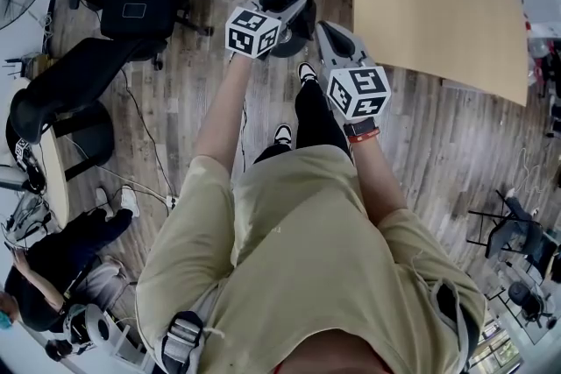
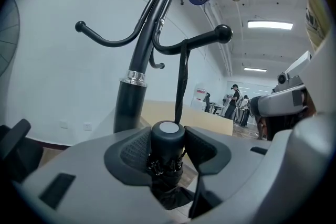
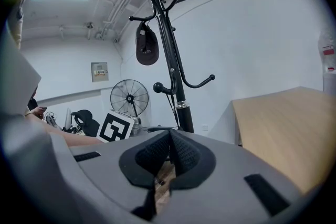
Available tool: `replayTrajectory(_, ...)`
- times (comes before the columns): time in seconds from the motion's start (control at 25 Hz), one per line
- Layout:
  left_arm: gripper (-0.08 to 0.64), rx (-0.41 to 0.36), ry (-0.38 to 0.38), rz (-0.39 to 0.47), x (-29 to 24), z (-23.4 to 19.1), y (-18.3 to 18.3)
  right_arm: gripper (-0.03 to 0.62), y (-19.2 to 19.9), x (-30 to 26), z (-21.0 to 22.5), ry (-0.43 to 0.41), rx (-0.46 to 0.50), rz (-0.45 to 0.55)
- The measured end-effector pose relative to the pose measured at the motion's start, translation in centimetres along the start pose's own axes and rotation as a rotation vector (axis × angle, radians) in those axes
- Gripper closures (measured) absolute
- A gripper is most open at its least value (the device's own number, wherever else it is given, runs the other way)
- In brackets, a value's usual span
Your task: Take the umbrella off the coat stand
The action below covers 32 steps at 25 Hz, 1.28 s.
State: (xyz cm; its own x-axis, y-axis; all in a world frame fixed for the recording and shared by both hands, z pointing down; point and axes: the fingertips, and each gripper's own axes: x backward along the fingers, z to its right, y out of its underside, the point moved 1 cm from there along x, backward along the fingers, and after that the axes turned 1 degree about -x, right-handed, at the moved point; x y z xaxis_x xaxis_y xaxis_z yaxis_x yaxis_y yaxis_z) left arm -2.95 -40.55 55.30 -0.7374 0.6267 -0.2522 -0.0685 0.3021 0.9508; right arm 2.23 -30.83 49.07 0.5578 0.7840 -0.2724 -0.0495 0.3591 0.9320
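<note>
One umbrella (image 2: 168, 145), one coat stand (image 2: 130, 105)

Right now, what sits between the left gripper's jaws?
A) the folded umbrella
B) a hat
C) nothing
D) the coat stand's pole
A: the left gripper has its pads against both sides of the umbrella, whose strap hangs from a coat stand hook.
</note>
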Motion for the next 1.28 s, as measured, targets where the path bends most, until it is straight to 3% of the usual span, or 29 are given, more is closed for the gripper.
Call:
replayTrajectory(0.24, 0.351, -0.024, 0.021, 0.01, 0.6, 0.4, -1.0, 0.577, -0.5, -0.5, 0.2, 0.007, 0.002, 0.001)
replayTrajectory(1.28, 0.353, -0.092, -0.014, 0.025, 4.9, 5.1, -5.8, 0.577, -2.8, 1.6, -0.8, 0.014, -0.011, 0.058)
